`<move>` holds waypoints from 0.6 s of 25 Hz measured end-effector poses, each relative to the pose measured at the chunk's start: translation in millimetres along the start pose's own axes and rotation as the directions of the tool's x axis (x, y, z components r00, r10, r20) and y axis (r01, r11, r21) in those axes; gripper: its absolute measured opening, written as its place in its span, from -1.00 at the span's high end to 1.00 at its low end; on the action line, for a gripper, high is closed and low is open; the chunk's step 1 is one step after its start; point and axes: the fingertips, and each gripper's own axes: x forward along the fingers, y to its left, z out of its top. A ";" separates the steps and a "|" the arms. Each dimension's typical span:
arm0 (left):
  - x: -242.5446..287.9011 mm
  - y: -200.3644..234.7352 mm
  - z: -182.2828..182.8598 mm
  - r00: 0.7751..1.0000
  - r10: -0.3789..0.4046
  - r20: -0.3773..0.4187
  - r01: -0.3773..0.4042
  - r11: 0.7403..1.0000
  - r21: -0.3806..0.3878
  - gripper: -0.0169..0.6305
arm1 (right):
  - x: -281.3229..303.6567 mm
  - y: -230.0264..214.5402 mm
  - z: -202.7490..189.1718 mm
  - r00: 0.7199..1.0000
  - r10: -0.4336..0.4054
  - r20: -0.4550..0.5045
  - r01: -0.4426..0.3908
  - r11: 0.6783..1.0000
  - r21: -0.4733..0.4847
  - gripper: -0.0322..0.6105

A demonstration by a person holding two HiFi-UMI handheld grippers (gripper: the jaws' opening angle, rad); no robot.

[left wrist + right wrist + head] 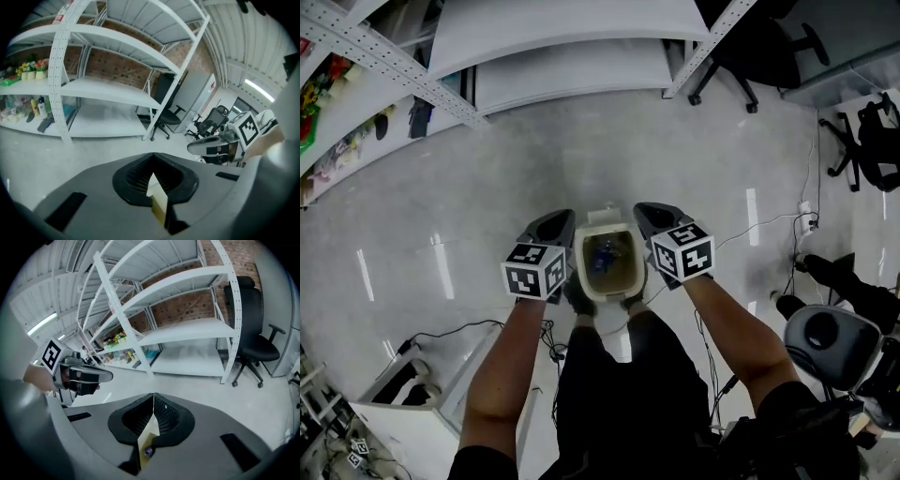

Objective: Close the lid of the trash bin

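The trash bin (580,267) stands on the floor (487,178) at the person's feet, its inside exposed. The left tool (551,227) and right tool (654,217) flank its rim closely, one on each side. Each tool's jaws are pressed together, gripping nothing.

This looks like a lab or storeroom workspace. Tall white metal shelving racks (187,331) with perforated uprights stand against a bare brick wall (187,303), some holding bottles and small goods (28,70). Black office chairs (255,341) sit on a polished grey floor (581,159) crossed by loose cables (817,159), under strip lights (258,89)
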 end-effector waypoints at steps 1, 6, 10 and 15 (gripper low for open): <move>9.6 2.9 -7.7 1.000 -0.009 -0.023 0.009 1.000 -0.009 0.95 | 10.1 -3.4 -5.9 1.000 -0.006 -0.017 0.006 1.000 0.007 0.87; 50.9 15.8 -42.7 0.992 -0.036 -0.120 0.033 0.999 -0.027 0.95 | 47.2 -12.9 -34.7 0.996 -0.026 -0.090 0.030 0.999 0.044 0.87; 68.5 14.0 -73.8 0.975 -0.052 -0.218 0.044 0.998 -0.041 0.95 | 55.9 -16.3 -65.1 0.987 -0.050 -0.150 0.059 0.997 0.054 0.87; 61.5 -4.7 -97.4 0.963 -0.102 -0.249 0.092 0.994 -0.053 0.95 | 49.1 -12.0 -85.3 0.985 -0.046 -0.168 0.059 0.996 0.074 0.87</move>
